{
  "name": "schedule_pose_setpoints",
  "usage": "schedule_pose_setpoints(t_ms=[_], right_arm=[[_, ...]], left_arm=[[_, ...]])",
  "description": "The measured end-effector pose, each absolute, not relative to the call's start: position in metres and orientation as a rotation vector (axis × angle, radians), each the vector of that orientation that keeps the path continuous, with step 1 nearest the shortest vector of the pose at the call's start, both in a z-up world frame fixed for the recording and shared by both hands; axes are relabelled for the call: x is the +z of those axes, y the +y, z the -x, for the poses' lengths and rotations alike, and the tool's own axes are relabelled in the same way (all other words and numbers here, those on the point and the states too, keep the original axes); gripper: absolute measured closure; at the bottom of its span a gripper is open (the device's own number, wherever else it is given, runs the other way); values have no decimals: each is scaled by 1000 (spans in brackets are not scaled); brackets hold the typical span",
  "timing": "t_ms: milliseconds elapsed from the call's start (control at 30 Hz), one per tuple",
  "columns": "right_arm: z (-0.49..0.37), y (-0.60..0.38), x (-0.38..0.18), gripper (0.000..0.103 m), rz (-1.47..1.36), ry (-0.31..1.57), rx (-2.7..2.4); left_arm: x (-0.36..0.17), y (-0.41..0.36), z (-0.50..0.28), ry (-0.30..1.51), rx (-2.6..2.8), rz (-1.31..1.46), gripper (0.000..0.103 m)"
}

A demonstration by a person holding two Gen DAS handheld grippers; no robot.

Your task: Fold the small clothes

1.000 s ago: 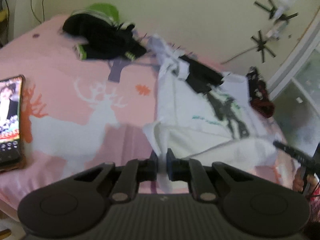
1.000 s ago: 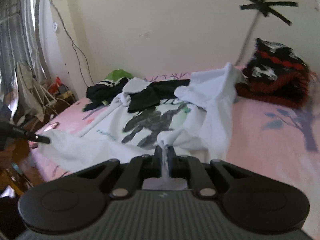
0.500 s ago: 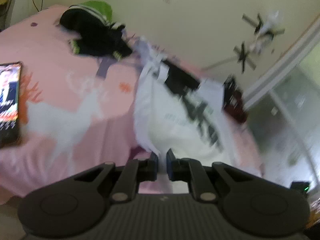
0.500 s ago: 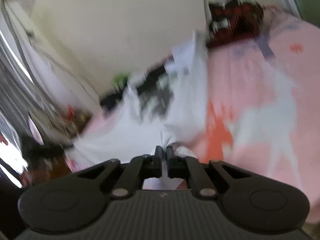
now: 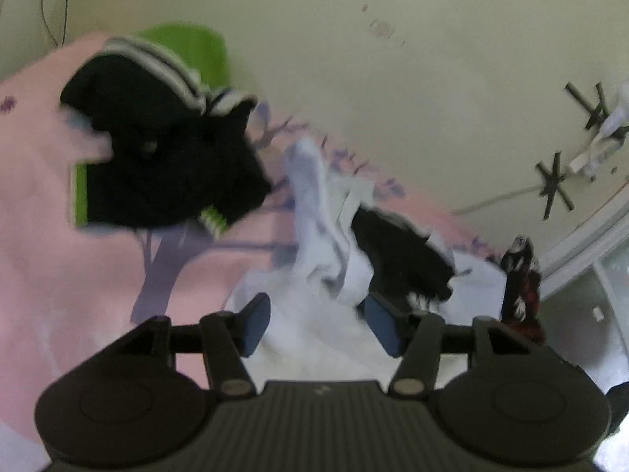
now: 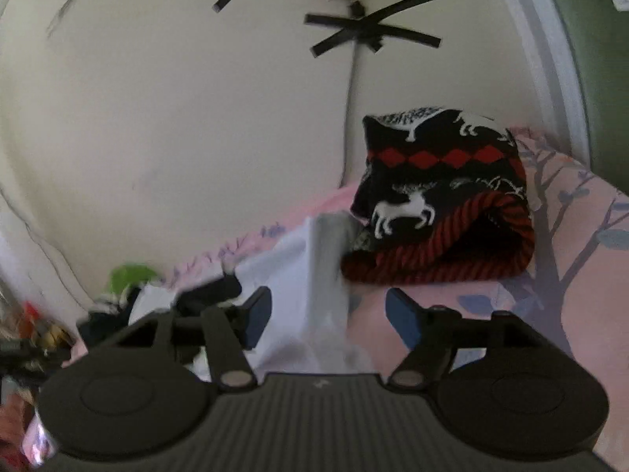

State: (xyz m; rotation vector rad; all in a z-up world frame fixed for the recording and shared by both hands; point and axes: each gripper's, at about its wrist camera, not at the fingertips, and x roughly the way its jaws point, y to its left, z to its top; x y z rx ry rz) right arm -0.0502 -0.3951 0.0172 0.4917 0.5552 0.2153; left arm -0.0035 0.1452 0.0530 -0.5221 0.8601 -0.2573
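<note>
A white T-shirt (image 5: 314,338) lies on the pink bedsheet (image 5: 47,259); its crumpled upper part (image 5: 318,232) rises ahead, with a small black garment (image 5: 405,259) on it. My left gripper (image 5: 318,322) is open and empty just above the shirt. My right gripper (image 6: 328,314) is open and empty, with the shirt's white cloth (image 6: 306,295) lying between and below its fingers. The shirt's printed front is hidden.
A black garment with striped cuffs and green trim (image 5: 165,157) lies at the back left. A black-and-red reindeer sweater (image 6: 440,196) lies folded by the wall at the right. The cream wall (image 6: 196,118) bounds the bed, with taped cable (image 6: 373,31).
Both grippers were shut on the white shirt's edge and have opened, letting it go. Both have moved forward over the bed toward the wall; the phone has left the left view.
</note>
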Motion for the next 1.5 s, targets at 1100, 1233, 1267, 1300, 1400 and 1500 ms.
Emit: schedule_pose_setpoints(t_ms=[1100, 1233, 1267, 1300, 1400, 1500], right_arm=[[124, -360, -2, 63, -386, 806, 513], [81, -344, -15, 72, -355, 862, 556], [63, -344, -14, 72, -367, 851, 538], [44, -342, -11, 67, -365, 811, 507], [2, -340, -5, 57, -295, 684, 397], [-5, -350, 6, 56, -334, 652, 399]], left_arm=[[48, 104, 43, 966, -437, 185, 75], [20, 77, 9, 1057, -481, 148, 79], [21, 74, 0, 1035, -497, 166, 78], [22, 74, -10, 1018, -492, 183, 78], [31, 71, -44, 937, -440, 244, 74], [42, 86, -56, 889, -369, 313, 72]])
